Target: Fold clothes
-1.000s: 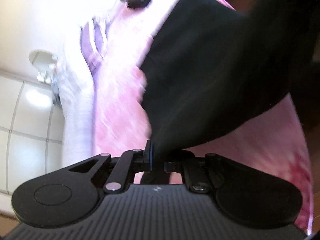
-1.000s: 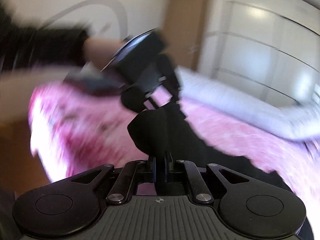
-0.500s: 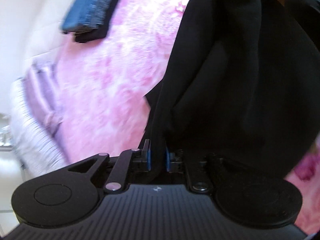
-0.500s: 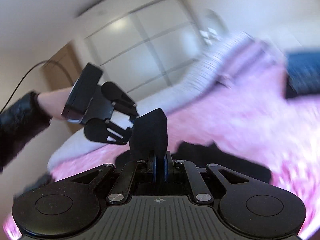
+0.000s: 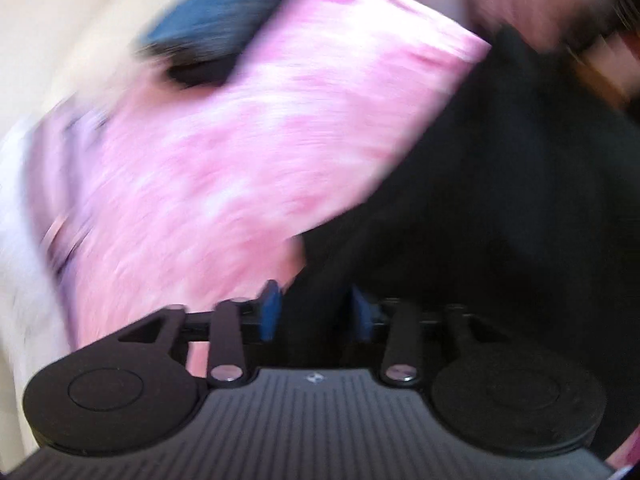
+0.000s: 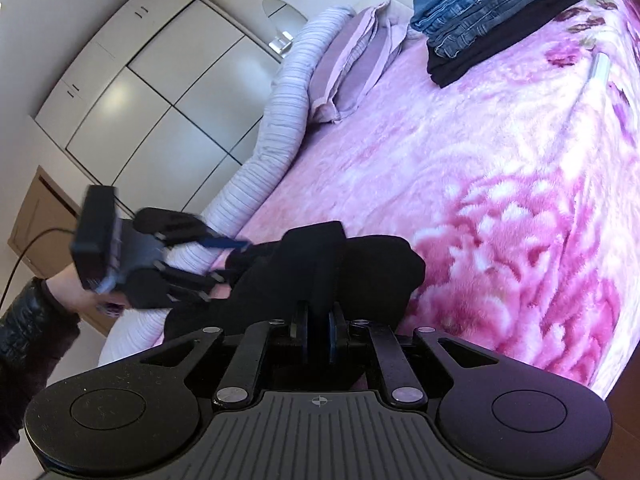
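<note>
Left wrist view, blurred: the left claw (image 5: 314, 312) is opening, its blue pads apart, with the black garment (image 5: 500, 208) between them and spreading ahead and right over the pink blanket (image 5: 224, 168).

Right wrist view: the right claw (image 6: 319, 330) pinches a fold of the black garment (image 6: 360, 264); folded jeans (image 6: 492, 4) lie far ahead.

Both grippers are matte black: a ribbed grey-black housing with a small crosshair mark, round disc shapes at either side, and slanted link bars pinned with silver screws behind the fingers. The right gripper (image 6: 318, 334) and left gripper (image 5: 316, 312) carry blue pads. A thin black cable trails from the left one. The person's sleeve (image 6: 28, 332) is black and quilted.
</note>
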Demonstrator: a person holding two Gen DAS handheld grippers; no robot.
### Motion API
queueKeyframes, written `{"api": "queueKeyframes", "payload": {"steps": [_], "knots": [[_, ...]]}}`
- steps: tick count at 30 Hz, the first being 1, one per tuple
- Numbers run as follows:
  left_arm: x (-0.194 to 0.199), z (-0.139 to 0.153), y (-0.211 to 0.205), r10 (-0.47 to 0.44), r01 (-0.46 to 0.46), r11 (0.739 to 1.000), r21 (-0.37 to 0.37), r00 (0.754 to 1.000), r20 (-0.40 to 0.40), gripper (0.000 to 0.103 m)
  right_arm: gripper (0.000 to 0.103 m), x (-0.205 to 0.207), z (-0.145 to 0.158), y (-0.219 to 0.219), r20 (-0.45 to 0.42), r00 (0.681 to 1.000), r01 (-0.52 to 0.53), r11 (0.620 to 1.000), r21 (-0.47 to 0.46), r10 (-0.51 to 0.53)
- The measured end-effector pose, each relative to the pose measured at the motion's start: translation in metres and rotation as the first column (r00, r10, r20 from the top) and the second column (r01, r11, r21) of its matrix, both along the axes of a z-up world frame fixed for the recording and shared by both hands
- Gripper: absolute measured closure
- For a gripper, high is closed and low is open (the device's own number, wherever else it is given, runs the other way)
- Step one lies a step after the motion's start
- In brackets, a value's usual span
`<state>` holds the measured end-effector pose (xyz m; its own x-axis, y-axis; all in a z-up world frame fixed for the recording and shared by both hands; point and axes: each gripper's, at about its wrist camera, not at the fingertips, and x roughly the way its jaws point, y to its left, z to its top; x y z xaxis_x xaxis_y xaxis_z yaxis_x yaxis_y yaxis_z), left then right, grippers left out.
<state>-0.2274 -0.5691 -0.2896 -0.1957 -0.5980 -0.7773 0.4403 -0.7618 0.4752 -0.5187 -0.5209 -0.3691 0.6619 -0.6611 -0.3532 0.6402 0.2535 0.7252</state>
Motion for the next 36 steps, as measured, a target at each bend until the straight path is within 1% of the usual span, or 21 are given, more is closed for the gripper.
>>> {"api": "queueKeyframes", "payload": {"steps": [2,3,5,6,7,9,11,13,14,17,18,19,21,24,26,28,31,32,33,34,36], "knots": [[0.033,0.018,-0.009,0.131,-0.133,0.991,-0.019,0.986,-0.104,0.064,0.096,0.001,0.002,0.005,-0.002,1.0,0.007,1.0,0.003,-0.007],[0.051,0.026,-0.01,0.2,-0.203,0.979,-0.005,0.966,-0.165,0.064,0.096,0.003,0.003,0.005,0.0,1.0,0.013,1.0,0.005,-0.013],[0.081,0.032,-0.006,0.306,-0.296,0.952,0.079,0.909,-0.282,0.064,0.095,0.006,0.004,0.004,0.008,1.0,0.027,1.0,0.014,-0.027],[0.095,0.032,-0.004,0.349,-0.322,0.937,0.133,0.876,-0.332,0.064,0.092,0.007,0.004,0.004,0.012,0.999,0.034,0.999,0.018,-0.035],[0.103,0.031,-0.003,0.376,-0.334,0.926,0.175,0.853,-0.363,0.064,0.089,0.009,0.004,0.003,0.016,0.999,0.042,0.999,0.022,-0.042],[0.114,0.023,0.003,0.423,-0.344,0.904,0.253,0.809,-0.408,0.064,0.077,0.009,0.007,0.003,0.026,0.998,0.062,0.998,0.024,-0.062],[0.119,0.014,0.004,0.459,-0.35,0.884,0.308,0.774,-0.437,0.064,0.069,0.009,0.009,0.002,0.033,0.996,0.086,0.996,0.022,-0.087],[0.114,0.001,-0.008,0.487,-0.353,0.867,0.352,0.752,-0.444,0.064,0.063,0.01,0.009,-0.001,0.04,0.993,0.11,0.993,0.034,-0.111],[0.109,-0.008,-0.017,0.499,-0.358,0.859,0.367,0.75,-0.435,0.063,0.063,0.01,0.008,-0.003,0.043,0.991,0.121,0.992,0.042,-0.123],[0.089,-0.036,-0.04,0.53,-0.417,0.838,0.352,0.775,-0.345,0.063,0.063,0.012,0.008,-0.006,0.048,0.99,0.129,0.99,0.048,-0.131],[0.085,-0.044,-0.045,0.535,-0.42,0.833,0.36,0.777,-0.333,0.066,0.068,0.012,0.008,-0.007,0.042,0.99,0.129,0.99,0.048,-0.131],[0.08,-0.051,-0.049,0.537,-0.418,0.83,0.37,0.779,-0.325,0.076,0.075,0.012,0.009,-0.007,0.035,0.991,0.129,0.991,0.045,-0.13],[0.076,-0.053,-0.051,0.506,-0.36,0.841,0.403,0.786,-0.354,0.103,0.093,0.011,0.009,-0.008,0.027,0.993,0.113,0.993,0.033,-0.114],[0.069,-0.033,-0.042,0.429,-0.317,0.894,0.316,0.806,-0.407,0.103,0.097,0.009,0.017,-0.006,0.02,0.995,0.097,0.995,-0.018,-0.097],[0.072,-0.015,-0.039,0.403,-0.314,0.914,0.258,0.781,-0.476,0.103,0.097,0.007,0.034,-0.001,0.013,0.995,0.098,0.99,-0.097,-0.098],[0.075,-0.01,-0.045,0.4,-0.328,0.916,0.229,0.767,-0.502,0.103,0.097,0.007,0.03,-0.004,0.005,0.994,0.109,0.989,-0.095,-0.109],[0.084,-0.035,-0.067,0.487,-0.37,0.869,0.327,0.754,-0.44,0.103,0.097,0.008,0.018,-0.012,-0.008,0.991,0.129,0.99,-0.065,-0.13],[0.089,-0.044,-0.073,0.52,-0.383,0.847,0.368,0.738,-0.43,0.102,0.097,0.007,0.01,-0.014,-0.007,0.991,0.132,0.991,-0.036,-0.132],[0.095,-0.05,-0.076,0.546,-0.392,0.83,0.397,0.719,-0.43,0.096,0.097,0.006,0.005,-0.013,-0.003,0.992,0.127,0.992,-0.02,-0.127],[0.101,-0.055,-0.078,0.568,-0.395,0.813,0.428,0.7,-0.432,0.085,0.097,0.004,0.002,-0.011,0.002,0.993,0.119,0.993,-0.018,-0.119],[0.111,-0.061,-0.081,0.597,-0.38,0.787,0.487,0.67,-0.442,0.077,0.096,0.001,-0.003,-0.007,0.012,0.995,0.104,0.994,-0.013,-0.104]]}}
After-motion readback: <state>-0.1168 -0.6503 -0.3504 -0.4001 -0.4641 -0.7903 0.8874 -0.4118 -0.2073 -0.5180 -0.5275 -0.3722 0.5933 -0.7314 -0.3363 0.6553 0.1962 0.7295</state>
